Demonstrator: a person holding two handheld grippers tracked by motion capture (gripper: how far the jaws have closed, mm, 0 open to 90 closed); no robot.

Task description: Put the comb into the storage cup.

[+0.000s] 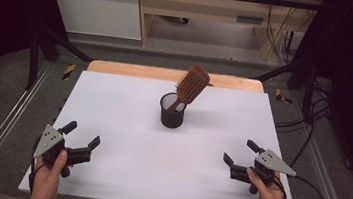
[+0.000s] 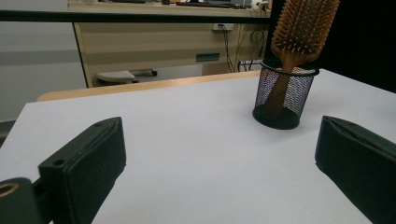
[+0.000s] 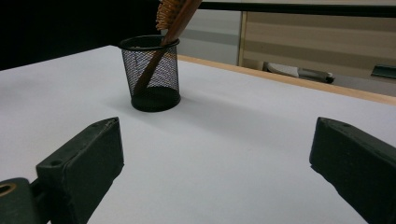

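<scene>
Brush (image 1: 192, 83) stands tilted in mesh cup (image 1: 172, 110) mid-table. Left gripper (image 1: 81, 141) and right gripper (image 1: 239, 153) both wide open, empty, well apart from cup

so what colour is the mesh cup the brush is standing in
Black wire mesh cup, seen best in the left gripper view; the brush in it is brown wood.
</scene>
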